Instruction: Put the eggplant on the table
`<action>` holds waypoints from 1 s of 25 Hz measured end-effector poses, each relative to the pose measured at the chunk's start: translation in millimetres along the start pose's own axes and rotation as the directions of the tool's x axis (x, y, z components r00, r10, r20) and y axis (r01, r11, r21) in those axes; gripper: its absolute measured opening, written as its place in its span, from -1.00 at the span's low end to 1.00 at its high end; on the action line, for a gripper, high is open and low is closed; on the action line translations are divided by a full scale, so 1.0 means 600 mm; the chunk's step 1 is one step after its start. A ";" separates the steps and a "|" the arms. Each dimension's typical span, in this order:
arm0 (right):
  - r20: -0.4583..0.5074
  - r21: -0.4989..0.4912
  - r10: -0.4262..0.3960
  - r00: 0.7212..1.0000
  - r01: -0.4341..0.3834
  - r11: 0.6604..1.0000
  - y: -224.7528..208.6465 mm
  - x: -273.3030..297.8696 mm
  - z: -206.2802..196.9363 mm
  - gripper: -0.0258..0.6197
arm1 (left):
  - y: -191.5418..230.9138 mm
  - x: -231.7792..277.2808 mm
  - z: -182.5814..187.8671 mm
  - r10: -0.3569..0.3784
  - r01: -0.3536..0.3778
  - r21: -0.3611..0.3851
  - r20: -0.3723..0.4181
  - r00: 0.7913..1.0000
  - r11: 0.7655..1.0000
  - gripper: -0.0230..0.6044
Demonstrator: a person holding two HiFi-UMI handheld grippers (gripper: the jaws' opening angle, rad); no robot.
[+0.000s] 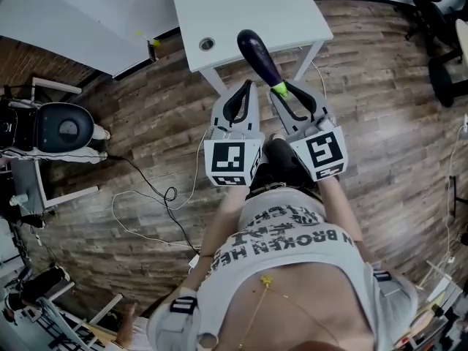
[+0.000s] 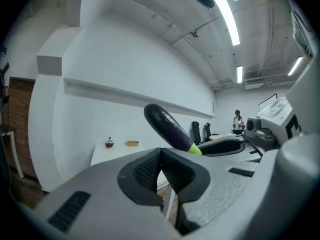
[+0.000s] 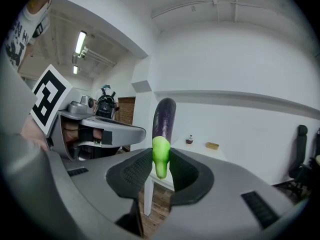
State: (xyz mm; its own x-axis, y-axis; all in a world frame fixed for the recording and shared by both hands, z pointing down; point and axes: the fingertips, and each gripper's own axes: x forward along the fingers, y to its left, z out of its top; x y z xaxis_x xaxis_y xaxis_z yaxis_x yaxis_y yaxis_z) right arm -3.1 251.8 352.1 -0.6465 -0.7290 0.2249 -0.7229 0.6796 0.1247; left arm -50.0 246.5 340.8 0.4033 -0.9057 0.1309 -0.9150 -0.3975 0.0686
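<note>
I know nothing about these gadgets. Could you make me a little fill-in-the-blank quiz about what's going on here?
1. The right gripper clamps the eggplant by its ___ stem end.
2. The eggplant's body is dark ___.
3. The left gripper, with its jaws together, holds ___.
4. The table ahead of the person is ___ in colour.

Missing words: green; purple; nothing; white.

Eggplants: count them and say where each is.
1. The eggplant is gripped by its green stem in the right gripper, purple body pointing toward the table. No other shows.
</note>
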 end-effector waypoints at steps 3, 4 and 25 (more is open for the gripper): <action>-0.010 0.004 0.004 1.000 -0.003 1.000 -0.024 0.026 -0.004 -0.60 | 0.016 0.028 0.000 0.008 -0.008 -0.010 -0.002 1.000 1.000 -0.97; -0.012 0.006 0.007 1.000 -0.006 1.000 -0.035 0.036 -0.007 -0.60 | 0.022 0.040 0.001 0.014 -0.014 -0.012 -0.001 1.000 1.000 -0.97; 0.036 0.032 0.083 0.996 -0.084 0.996 -0.315 0.260 0.036 -0.60 | 0.104 0.368 0.089 0.092 -0.092 0.034 -0.010 0.996 0.995 -0.97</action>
State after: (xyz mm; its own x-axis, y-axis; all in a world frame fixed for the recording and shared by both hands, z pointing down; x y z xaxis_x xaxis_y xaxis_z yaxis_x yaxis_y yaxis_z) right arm 27.4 7.6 342.5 -0.7126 -0.6726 0.1993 -0.6735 0.7355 0.0741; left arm -18.5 13.8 320.9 0.3172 -0.9370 0.1461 -0.9480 -0.3175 0.0222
